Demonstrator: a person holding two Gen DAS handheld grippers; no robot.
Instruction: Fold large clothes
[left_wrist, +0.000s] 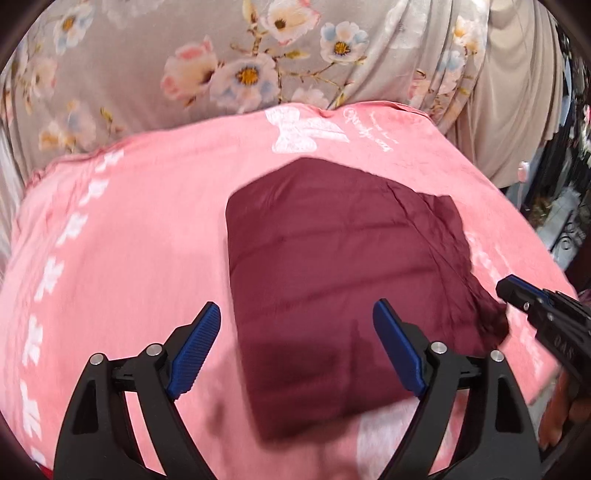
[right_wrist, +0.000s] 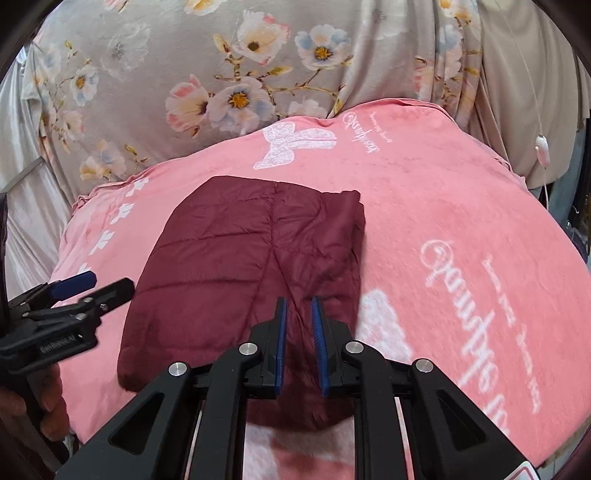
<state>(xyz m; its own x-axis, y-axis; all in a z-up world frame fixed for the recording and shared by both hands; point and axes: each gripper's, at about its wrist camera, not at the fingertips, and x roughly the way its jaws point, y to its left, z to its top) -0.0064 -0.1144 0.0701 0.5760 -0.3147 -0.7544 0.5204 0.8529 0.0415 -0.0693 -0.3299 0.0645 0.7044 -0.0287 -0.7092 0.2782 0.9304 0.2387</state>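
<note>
The near edge of the folded maroon garment (left_wrist: 332, 280) is hidden behind the claw frames in both wrist views, and its right corner in the left wrist view is smeared by blur, so how neatly that corner lies is hard to say. The garment sits as a compact quilted rectangle on the pink blanket (left_wrist: 122, 236), which covers the surface under it; what carries the blanket cannot be made out. Behind the blanket hangs a grey floral cloth (left_wrist: 155, 48).

The left claw (left_wrist: 295, 347) is spread wide, nothing between its blue pads, and it hangs over the garment's near left part without visibly touching it. The right claw (right_wrist: 298, 343) stands only narrowly apart, its pads not pressing on anything; it appears to hover just above the garment's near right edge. A hand (right_wrist: 48, 402) grips the left claw's handle at the frame edge.

Bare blanket lies on every visible side of the garment, widest on the right in the right wrist view. The blanket's far edge meets the floral cloth.
</note>
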